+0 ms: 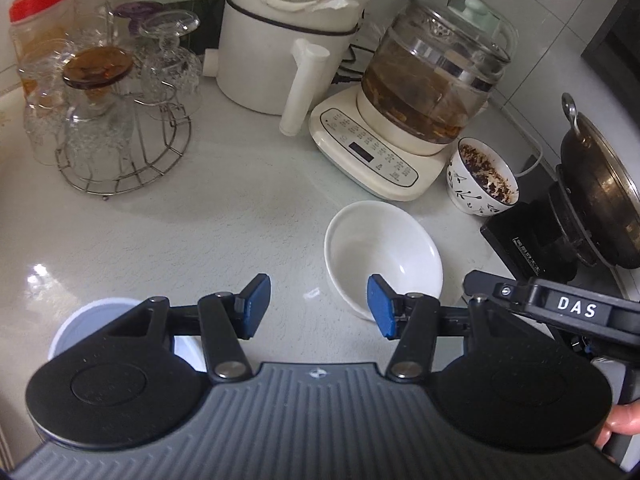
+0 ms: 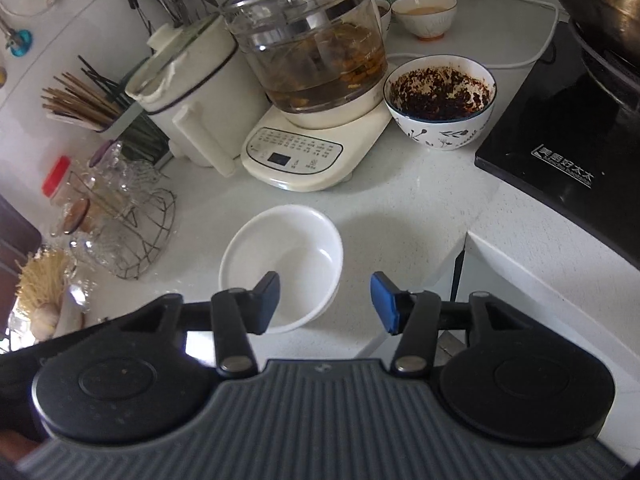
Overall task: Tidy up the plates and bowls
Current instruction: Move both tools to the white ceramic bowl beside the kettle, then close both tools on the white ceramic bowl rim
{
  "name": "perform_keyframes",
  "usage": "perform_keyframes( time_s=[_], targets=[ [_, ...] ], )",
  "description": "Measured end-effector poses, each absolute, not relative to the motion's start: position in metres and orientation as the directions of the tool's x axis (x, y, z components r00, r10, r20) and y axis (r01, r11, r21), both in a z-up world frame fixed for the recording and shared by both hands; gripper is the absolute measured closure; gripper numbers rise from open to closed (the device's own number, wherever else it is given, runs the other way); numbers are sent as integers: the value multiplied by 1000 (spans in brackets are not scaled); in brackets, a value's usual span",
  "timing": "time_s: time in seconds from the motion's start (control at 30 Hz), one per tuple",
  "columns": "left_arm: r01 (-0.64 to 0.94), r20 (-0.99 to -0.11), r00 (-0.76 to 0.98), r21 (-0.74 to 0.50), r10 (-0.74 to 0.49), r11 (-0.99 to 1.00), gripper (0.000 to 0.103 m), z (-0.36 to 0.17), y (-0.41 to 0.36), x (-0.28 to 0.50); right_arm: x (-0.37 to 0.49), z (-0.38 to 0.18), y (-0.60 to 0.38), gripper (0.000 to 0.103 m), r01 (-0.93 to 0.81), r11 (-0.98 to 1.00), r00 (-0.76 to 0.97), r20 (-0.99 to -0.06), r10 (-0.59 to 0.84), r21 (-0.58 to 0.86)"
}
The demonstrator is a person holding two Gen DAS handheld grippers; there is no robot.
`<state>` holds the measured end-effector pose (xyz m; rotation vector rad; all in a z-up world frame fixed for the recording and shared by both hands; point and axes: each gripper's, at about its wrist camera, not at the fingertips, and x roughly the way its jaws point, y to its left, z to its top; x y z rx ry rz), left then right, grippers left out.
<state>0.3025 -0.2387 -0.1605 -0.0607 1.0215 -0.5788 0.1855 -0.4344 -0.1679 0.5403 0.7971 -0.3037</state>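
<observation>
My left gripper (image 1: pixel 318 306) released, blue pads apart over bare worktop, nothing between them. My right gripper (image 2: pixel 325 302) also released; its left pad overlaps the near rim of the white bowl (image 2: pixel 280 256) in view, no squeeze visible, right pad out over the counter's near edge (image 2: pixel 448 280).

White bowl: upright, empty, on the white countertop (image 2: pixel 400 216), near the front edge, just ahead-right of the left gripper. A pale round dish (image 1: pixel 80 320) shows partly under the left gripper's left side.

Open room: bare counter left and far of the bowl, up to the wire glass rack (image 1: pixel 120 140) at far left. Far side closed off by the white pot (image 1: pixel 280 40) and the glass kettle on its cream base (image 1: pixel 400 120). Patterned bowl with dark residue (image 2: pixel 440 104) stands right of the kettle base, apart from the white bowl. Black cooktop (image 2: pixel 560 128) with a wok (image 1: pixel 600 184) bounds the right.

Both grippers point steeply down at the counter. A fingertip (image 1: pixel 620 420) shows on the right handle.
</observation>
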Motion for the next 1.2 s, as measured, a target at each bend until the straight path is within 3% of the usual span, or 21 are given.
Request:
perform_keyframes(
  time_s=[0.33, 0.9, 1.0, 1.03, 1.2],
  targets=[
    [426, -800, 341, -336, -493, 840, 46, -181, -264, 326, 217, -188, -451, 53, 451, 838, 604, -797, -34, 306],
    [394, -833, 300, -335, -465, 856, 84, -206, -292, 349, 253, -210, -468, 83, 416, 851, 535, -843, 58, 322],
    [398, -843, 297, -319, -450, 860, 90, -208, -295, 351, 256, -213, -469, 85, 414, 853, 524, -849, 64, 319],
    [396, -842, 293, -324, -452, 859, 90, -209, -295, 352, 257, -214, -470, 91, 411, 854, 521, -851, 68, 320],
    [402, -841, 290, -326, -457, 856, 95, -209, -294, 351, 260, -216, -471, 93, 408, 849, 522, -848, 85, 336]
  ],
)
